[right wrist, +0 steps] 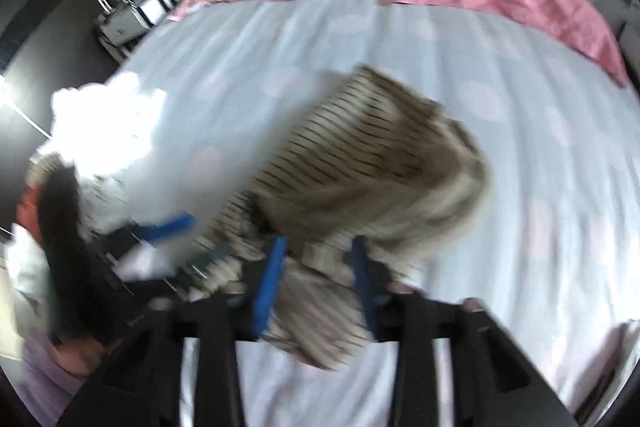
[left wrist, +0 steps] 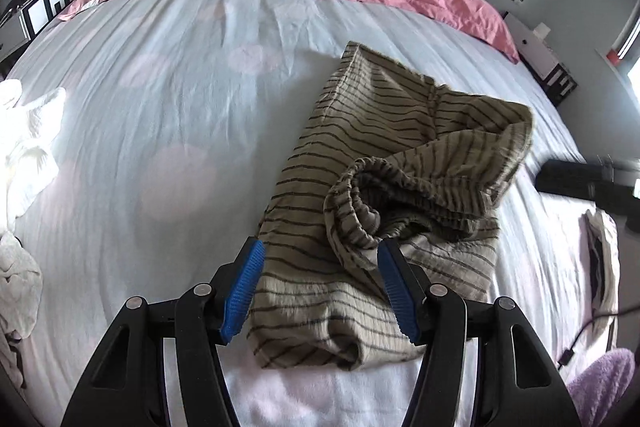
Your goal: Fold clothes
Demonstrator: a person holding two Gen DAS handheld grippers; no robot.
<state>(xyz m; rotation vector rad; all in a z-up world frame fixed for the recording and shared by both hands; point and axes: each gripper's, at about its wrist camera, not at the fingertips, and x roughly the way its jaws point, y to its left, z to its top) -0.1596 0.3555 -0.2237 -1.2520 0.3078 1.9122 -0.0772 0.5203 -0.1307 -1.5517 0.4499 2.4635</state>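
Striped shorts (left wrist: 360, 211) lie between left tool (left wrist: 320, 287) pads — untouched.

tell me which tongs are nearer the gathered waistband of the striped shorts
Left. The left tongs straddle the striped shorts with one pad right beside the waistband. The right tongs sit off the shorts' far edge, apart from it.

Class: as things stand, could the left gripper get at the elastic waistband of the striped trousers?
Probably yes. The left gripper is open over the trousers, and the waistband lies bunched on top beyond its fingertips, uncovered.
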